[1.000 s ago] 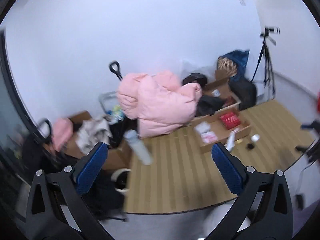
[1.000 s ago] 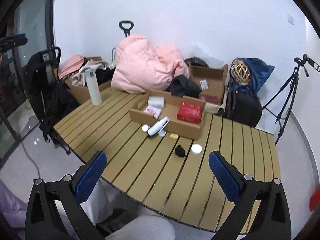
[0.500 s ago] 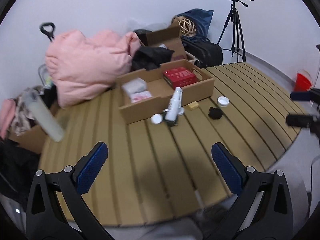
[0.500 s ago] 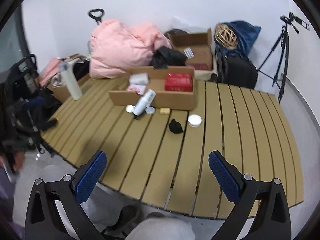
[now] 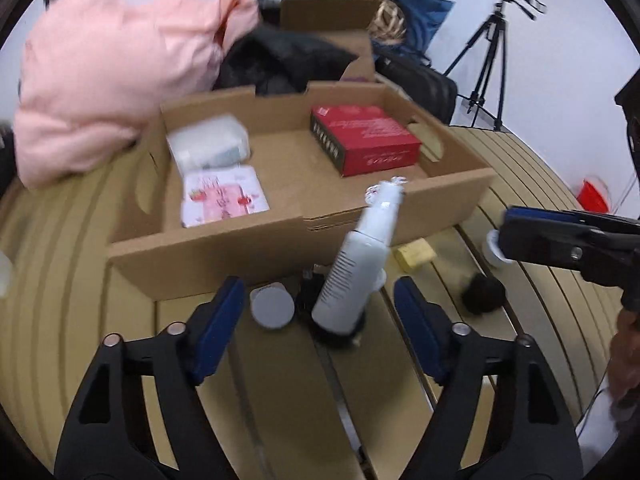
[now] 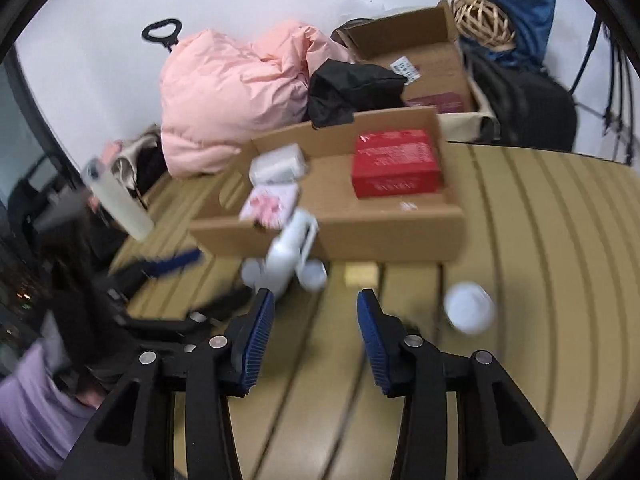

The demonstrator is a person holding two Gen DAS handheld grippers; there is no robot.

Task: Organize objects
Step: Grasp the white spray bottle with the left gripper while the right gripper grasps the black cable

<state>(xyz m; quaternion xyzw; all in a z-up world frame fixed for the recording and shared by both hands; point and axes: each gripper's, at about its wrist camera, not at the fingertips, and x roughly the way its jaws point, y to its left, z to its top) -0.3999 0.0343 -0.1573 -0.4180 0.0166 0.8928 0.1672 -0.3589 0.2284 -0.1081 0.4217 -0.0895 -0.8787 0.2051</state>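
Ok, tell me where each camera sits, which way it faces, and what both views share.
Left wrist: on the left tongs, angled down at the white pump bottle leaning on the open cardboard box; closing blue pads and the right tongs show.
Right wrist: on the right tongs, angled down over the slatted wooden table; its closing pads and a lilac sleeve show.
Shared: bottle, box, red carton.

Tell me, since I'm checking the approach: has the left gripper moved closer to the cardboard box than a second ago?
Yes. The left gripper has come down toward the cardboard box; its jaws, closing, now flank the white bottle without touching.
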